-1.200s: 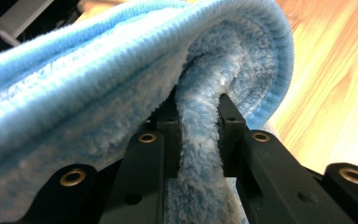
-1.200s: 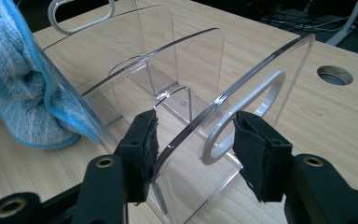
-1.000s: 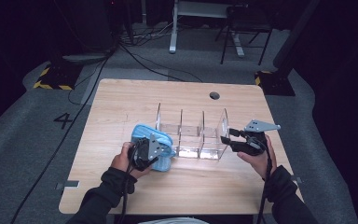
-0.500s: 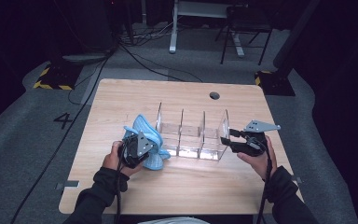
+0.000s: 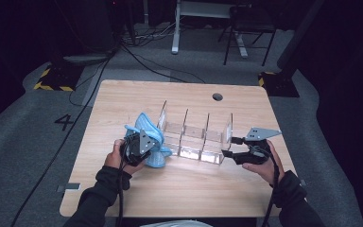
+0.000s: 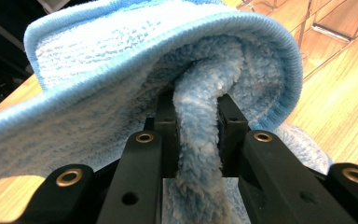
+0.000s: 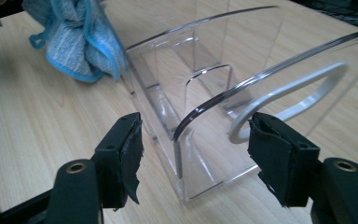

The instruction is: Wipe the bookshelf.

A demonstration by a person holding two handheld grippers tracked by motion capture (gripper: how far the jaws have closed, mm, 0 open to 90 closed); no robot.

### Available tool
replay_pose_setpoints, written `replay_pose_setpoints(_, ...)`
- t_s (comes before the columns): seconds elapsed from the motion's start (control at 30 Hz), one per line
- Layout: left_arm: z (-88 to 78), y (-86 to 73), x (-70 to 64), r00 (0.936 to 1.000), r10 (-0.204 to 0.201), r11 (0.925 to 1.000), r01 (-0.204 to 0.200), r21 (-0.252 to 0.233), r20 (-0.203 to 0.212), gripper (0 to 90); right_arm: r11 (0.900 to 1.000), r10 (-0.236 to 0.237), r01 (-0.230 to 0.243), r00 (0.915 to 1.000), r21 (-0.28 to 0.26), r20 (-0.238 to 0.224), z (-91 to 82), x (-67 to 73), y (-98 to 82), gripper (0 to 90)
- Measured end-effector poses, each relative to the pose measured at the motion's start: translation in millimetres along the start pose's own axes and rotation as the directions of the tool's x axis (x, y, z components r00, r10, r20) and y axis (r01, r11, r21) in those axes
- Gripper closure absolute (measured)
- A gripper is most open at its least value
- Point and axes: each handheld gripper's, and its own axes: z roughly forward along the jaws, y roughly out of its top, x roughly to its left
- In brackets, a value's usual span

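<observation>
Cloth: blue towel (image 6: pixel 200 154) pinched in the closed left gripper (image 5: pixel 142 146), lifted beside the clear organizer (image 5: pixel 196 137).
Right gripper (image 7: pixel 193 154): jaws just opening, straddling the end wall, no hold.
Risk: unbraced organizer may slide when wiped.

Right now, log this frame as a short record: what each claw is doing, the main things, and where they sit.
left claw: shut on cloth
cloth: blue, lifted at the rack's left end
right claw: open, jaws just widened, straddling the rack's end wall without touching
rack: clear, several slots, upright on table
table: wood
</observation>
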Motion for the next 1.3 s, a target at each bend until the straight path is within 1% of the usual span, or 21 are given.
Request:
replay_pose_setpoints(0.03, 0.3, 0.0, 0.5, 1.0, 0.002, 1.0, -0.002, 0.0, 0.002, 75.5, 1.0, -0.013, 0.013, 0.9999, 0.002, 0.007, 2.4, 0.3, -0.6, 35.2)
replay_pose_setpoints(0.1, 1.0, -0.1, 1.0, 1.0, 0.002, 1.0, -0.002, 0.0, 0.004, 75.5, 1.0, -0.022, 0.022, 0.9997, 0.007, -0.009, 7.6, -0.3, -1.8, 33.2)
replay_pose_setpoints(0.17, 2.0, 0.1, 1.5, 1.0, 0.003, 1.0, -0.003, -0.001, 0.005, 75.5, 0.999, -0.035, 0.035, 0.9993, 0.013, 0.008, 12.1, -0.7, -3.0, 31.8)
replay_pose_setpoints(0.23, 2.3, 0.3, 2.1, 1.0, 0.003, 1.0, -0.003, 0.0, 0.003, 75.5, 0.999, -0.041, 0.041, 0.9991, 0.009, 0.011, 13.0, -0.8, -3.6, 31.9)
replay_pose_setpoints(0.27, 3.2, 0.7, 3.3, 1.0, 0.007, 1.0, -0.007, 0.0, 0.001, 75.5, 0.999, -0.049, 0.049, 0.9987, -0.007, -0.013, 10.2, -1.1, -4.0, 34.2)
replay_pose_setpoints(0.33, 4.7, 0.8, 4.3, 1.0, -0.001, 1.0, 0.001, -0.002, 0.004, 75.6, 0.997, -0.07, 0.07, 0.9972, -0.012, -0.025, 7.7, 0.3, -4.0, 35.9)
replay_pose_setpoints(0.37, 5.8, 1.3, 5.4, 1.0, 0.0, 1.0, 0.0, -0.002, 0.004, 75.6, 0.997, -0.07, 0.07, 0.9972, -0.012, -0.025, 7.7, 0.3, -4.0, 35.9)
replay_pose_setpoints(0.47, 12.0, 4.2, 10.2, 1.0, -0.005, 1.0, 0.005, 0.0, -0.003, 75.6, 0.995, -0.095, 0.094, 0.9938, -0.02, -0.059, 5.4, 3.0, -5.2, 40.6)
replay_pose_setpoints(0.5, 12.0, 4.2, 10.2, 1.0, -0.005, 1.0, 0.005, 0.0, -0.003, 75.6, 0.995, -0.095, 0.094, 0.9938, -0.02, -0.059, 5.4, 3.0, -5.2, 40.6)
replay_pose_setpoints(0.57, 16.5, 6.1, 13.7, 0.9999, -0.013, 0.9999, 0.013, 0.002, -0.007, 75.5, 0.993, -0.115, 0.113, 0.9901, -0.019, -0.081, 4.6, 6.4, -5.1, 43.7)
replay_pose_setpoints(0.6, 22.3, 8.2, 17.3, 0.9999, -0.009, 0.9999, 0.009, 0.005, -0.012, 75.5, 0.991, -0.132, 0.132, 0.9862, -0.014, -0.099, 4.3, 10.1, -4.6, 46.9)
replay_pose_setpoints(0.77, 33.8, 13.9, 24.9, 0.9996, -0.028, 0.9996, 0.028, 0.001, -0.007, 75.5, 0.986, -0.165, 0.164, 0.9777, -0.017, -0.13, 5.8, 20.6, -3.3, 53.3)
replay_pose_setpoints(0.83, 38.6, 15.9, 25.7, 0.9996, -0.024, 0.9997, 0.024, -0.003, -0.016, 75.6, 0.985, -0.172, 0.17, 0.9769, -0.021, -0.127, 7.1, 25.4, -3.0, 54.6)
replay_pose_setpoints(0.87, 42.2, 17.5, 25.7, 0.9997, -0.026, 0.9997, 0.026, 0.001, -0.005, 75.6, 0.984, -0.178, 0.176, 0.975, -0.023, -0.133, 7.9, 28.0, -2.8, 55.4)
replay_pose_setpoints(0.9, 44.6, 19.1, 25.7, 0.9997, -0.023, 0.9997, 0.023, 0.002, -0.008, 75.6, 0.983, -0.183, 0.18, 0.973, -0.029, -0.141, 9.0, 31.8, -2.8, 56.3)
replay_pose_setpoints(0.97, 48.6, 22.4, 25.7, 0.9998, -0.016, 0.9999, 0.016, 0.006, -0.014, 75.5, 0.981, -0.192, 0.19, 0.9699, -0.032, -0.149, 10.9, 38.8, -2.6, 56.1)
replay_pose_setpoints(1.03, 52.2, 24.8, 25.6, 0.9997, -0.022, 0.9998, 0.022, 0.002, -0.008, 75.5, 0.98, -0.198, 0.195, 0.9664, -0.035, -0.164, 12.9, 45.2, -2.5, 54.5)
replay_pose_setpoints(1.07, 53.2, 25.7, 25.2, 0.9998, -0.018, 0.9998, 0.018, 0.001, -0.006, 75.5, 0.977, -0.214, 0.212, 0.9639, -0.03, -0.159, 13.4, 50.5, -2.0, 52.4)
replay_pose_setpoints(1.13, 52.8, 25.7, 24.9, 0.9999, -0.014, 0.9999, 0.014, 0.003, -0.003, 75.5, 0.975, -0.221, 0.219, 0.9626, -0.027, -0.157, 13.0, 51.7, -1.8, 52.1)
replay_pose_setpoints(1.23, 46.5, 23.7, 24.1, 1.0, -0.006, 1.0, 0.006, 0.0, 0.0, 75.5, 0.976, -0.217, 0.213, 0.9639, -0.043, -0.154, 5.4, 50.4, -1.9, 51.0)
replay_pose_setpoints(1.3, 41.1, 21.7, 22.9, 1.0, -0.003, 1.0, 0.003, -0.005, 0.005, 75.5, 0.976, -0.215, 0.209, 0.967, -0.054, -0.137, -2.8, 48.1, -2.6, 50.6)
